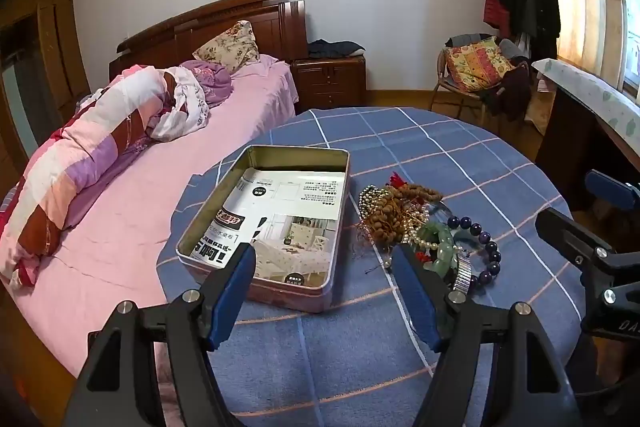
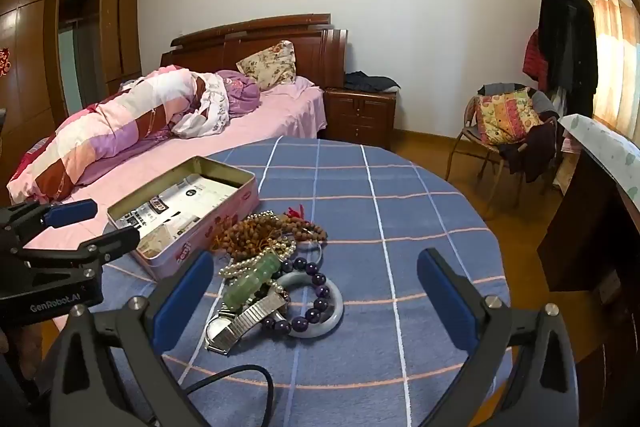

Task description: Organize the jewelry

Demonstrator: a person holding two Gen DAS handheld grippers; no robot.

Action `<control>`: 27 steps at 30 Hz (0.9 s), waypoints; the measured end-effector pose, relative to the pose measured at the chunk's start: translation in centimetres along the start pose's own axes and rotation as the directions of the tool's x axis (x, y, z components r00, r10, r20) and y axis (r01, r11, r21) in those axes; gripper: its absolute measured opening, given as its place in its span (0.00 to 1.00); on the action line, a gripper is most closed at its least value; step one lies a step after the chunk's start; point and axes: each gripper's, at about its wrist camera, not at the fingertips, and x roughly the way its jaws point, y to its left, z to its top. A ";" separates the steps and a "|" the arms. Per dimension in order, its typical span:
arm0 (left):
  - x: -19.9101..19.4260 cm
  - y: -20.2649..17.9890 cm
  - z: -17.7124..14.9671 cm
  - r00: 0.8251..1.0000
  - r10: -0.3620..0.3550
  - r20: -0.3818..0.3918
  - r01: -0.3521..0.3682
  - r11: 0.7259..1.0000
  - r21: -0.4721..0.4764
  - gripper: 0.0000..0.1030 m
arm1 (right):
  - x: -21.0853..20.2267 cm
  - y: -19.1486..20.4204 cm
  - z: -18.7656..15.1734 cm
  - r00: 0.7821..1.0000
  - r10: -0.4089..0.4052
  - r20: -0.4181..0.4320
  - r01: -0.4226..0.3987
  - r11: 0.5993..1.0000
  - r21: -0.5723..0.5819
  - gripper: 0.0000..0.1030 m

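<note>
A round surface under blue checked cloth carries a rectangular metal tin lined with glossy printed paper. Just beside it lies the jewelry — knobbly brown beads, pearls, a smooth jade bangle, a steel-banded watch. Both the left claw and the right claw hover spread, pinching nothing.

One open rectangular metal tin lined with printed paper, one wristwatch with a silver stretch band, one purple bead bracelet, one pale jade bangle, brown wooden bead strands too tangled to count
</note>
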 end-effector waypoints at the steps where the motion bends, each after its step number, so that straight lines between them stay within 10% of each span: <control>1: 0.0 0.0 0.0 1.000 -0.005 0.002 0.004 1.000 0.007 0.69 | 0.0 0.0 0.0 1.000 0.001 -0.001 -0.001 1.000 -0.001 1.00; 27: 0.0 0.4 0.2 1.000 0.006 0.002 -0.006 1.000 0.004 0.69 | 0.7 -0.2 -0.7 1.000 0.015 -0.025 -0.015 1.000 0.022 1.00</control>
